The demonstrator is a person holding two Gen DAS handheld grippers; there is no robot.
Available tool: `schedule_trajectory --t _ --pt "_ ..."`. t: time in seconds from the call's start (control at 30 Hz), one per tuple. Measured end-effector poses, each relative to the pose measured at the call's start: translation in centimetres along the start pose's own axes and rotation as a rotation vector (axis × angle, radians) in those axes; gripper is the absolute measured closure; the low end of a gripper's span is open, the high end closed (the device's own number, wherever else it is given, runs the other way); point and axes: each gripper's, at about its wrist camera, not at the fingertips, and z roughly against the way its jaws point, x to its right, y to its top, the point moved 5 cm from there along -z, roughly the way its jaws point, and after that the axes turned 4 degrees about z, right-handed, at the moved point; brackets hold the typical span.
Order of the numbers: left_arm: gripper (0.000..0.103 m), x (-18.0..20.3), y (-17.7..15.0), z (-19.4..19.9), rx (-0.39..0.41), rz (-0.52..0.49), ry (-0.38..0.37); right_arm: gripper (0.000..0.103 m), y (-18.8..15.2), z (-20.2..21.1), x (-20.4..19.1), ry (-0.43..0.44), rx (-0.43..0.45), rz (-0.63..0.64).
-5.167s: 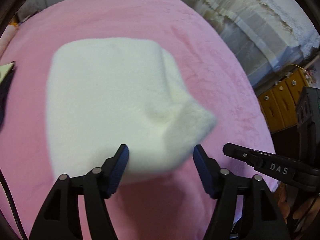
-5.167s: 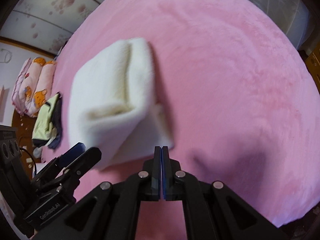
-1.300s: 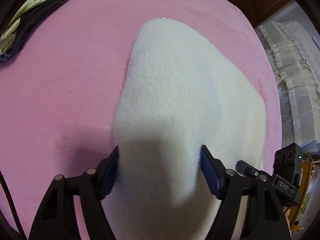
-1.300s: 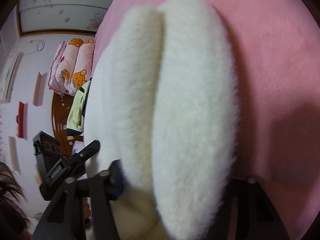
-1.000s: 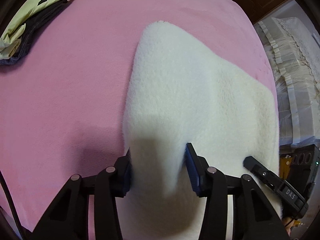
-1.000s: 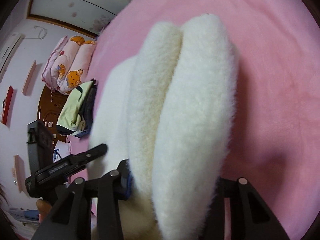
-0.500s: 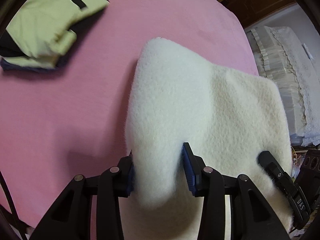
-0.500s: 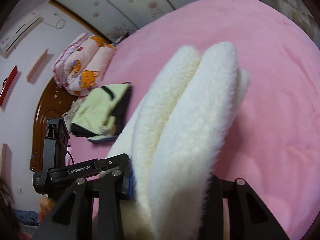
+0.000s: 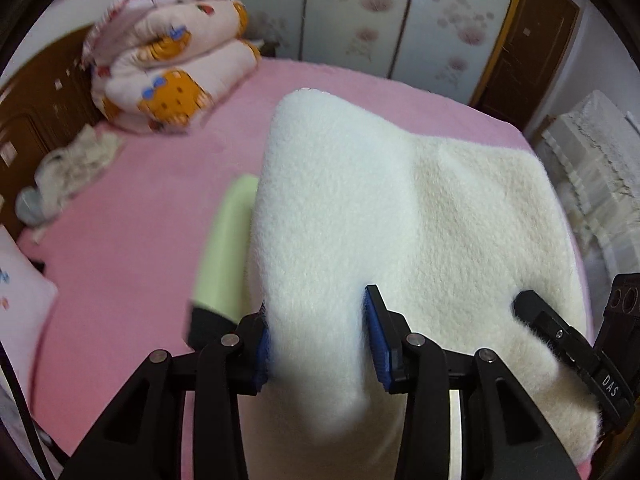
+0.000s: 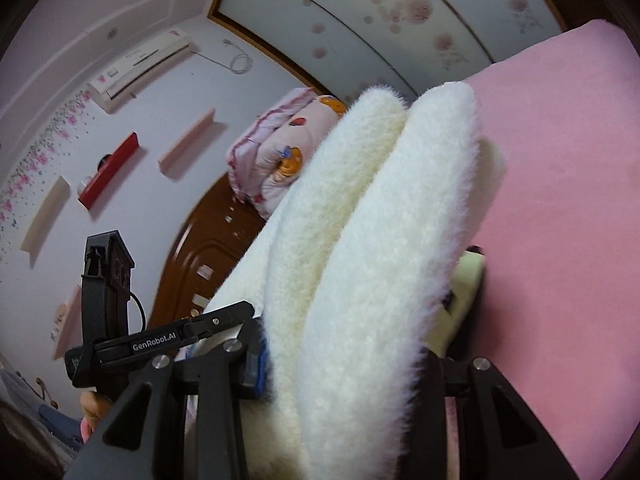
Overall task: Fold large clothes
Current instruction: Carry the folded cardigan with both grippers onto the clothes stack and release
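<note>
The left gripper [image 9: 318, 342] has its blue-padded fingers [image 9: 378, 344] about half spread, pressed against both sides of a thick fold of the white fleece garment [image 9: 400, 208]. The right gripper [image 10: 340, 356] clamps the same bundle at a wide spread: one blue pad shows at its 9 o'clock side, while the other finger is hidden behind the fleece. The folded garment is held up above the pink bed [image 9: 132, 220], its long axis running away from the cameras toward 12 o'clock, with two rolled layers edge-on in the right wrist view. A pale green garment [image 9: 228, 240] lies beneath it at 9 o'clock. A rolled cartoon quilt [image 9: 168, 80] sits at 11 o'clock.
</note>
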Motion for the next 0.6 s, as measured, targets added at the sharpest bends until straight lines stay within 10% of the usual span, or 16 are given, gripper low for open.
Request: schedule_trajectory --t 0.27,0.6 --pt "0.063 -7.7 0.7 -13.8 -0.022 -0.064 0.089 0.065 -5.3 -17.3 8.2 -0.077 -0.229 -0.004" --pt "0.049 -12.9 -2.1 -16.1 0.065 -0.056 -0.041 0.059 -7.2 -19.4 10.7 -0.175 -0.273 -0.043"
